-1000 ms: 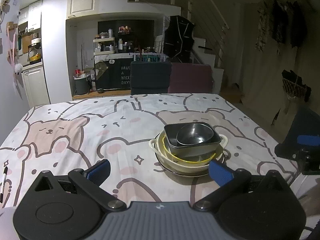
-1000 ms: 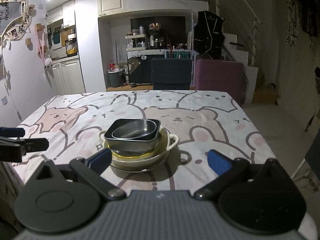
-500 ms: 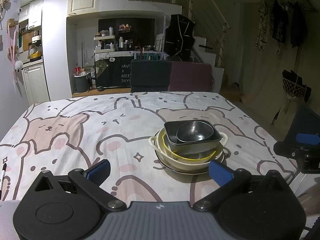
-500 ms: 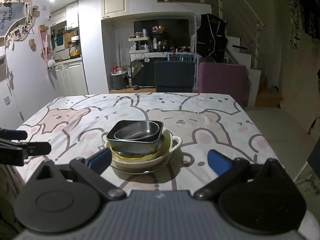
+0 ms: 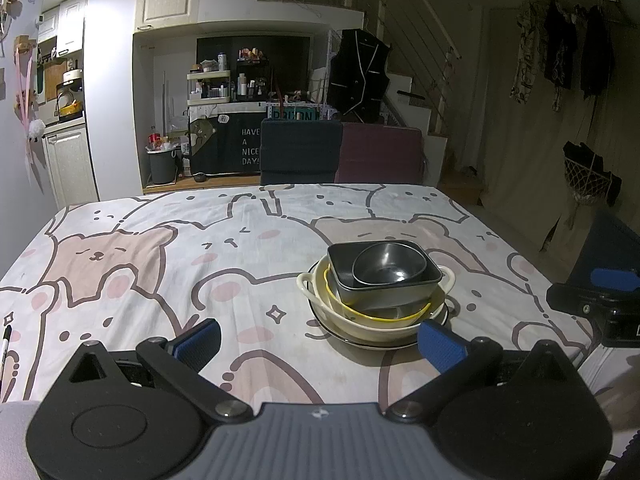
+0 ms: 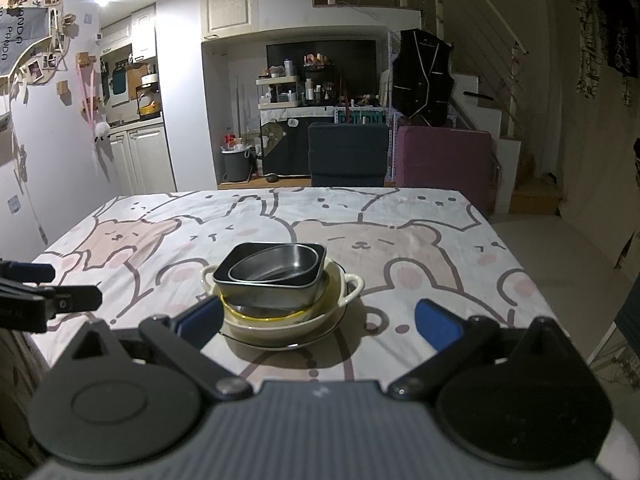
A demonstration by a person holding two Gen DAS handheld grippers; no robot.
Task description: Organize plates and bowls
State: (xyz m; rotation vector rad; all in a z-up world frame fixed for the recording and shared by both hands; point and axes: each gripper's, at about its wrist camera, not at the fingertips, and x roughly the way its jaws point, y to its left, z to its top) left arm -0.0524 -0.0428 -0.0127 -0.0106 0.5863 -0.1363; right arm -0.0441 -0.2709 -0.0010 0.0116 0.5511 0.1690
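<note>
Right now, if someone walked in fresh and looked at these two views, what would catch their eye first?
First, the nested stack of dishes on the near right of the bear-print tablecloth: a steel bowl inside a dark square dish, in a cream two-handled bowl, on a plate. Next, the open left gripper and open right gripper, both empty, short of the stack.

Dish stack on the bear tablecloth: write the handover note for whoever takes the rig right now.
Left gripper: jaws open, empty, short of the stack.
Right gripper: jaws open, empty, also short of it.
Stack: steel bowl in a dark square dish, then a yellow-rimmed bowl, a cream handled bowl and a plate at the bottom.
Done: all appear nested in one pile.
Left: cannot tell; nothing else loose on the tablecloth.
</note>
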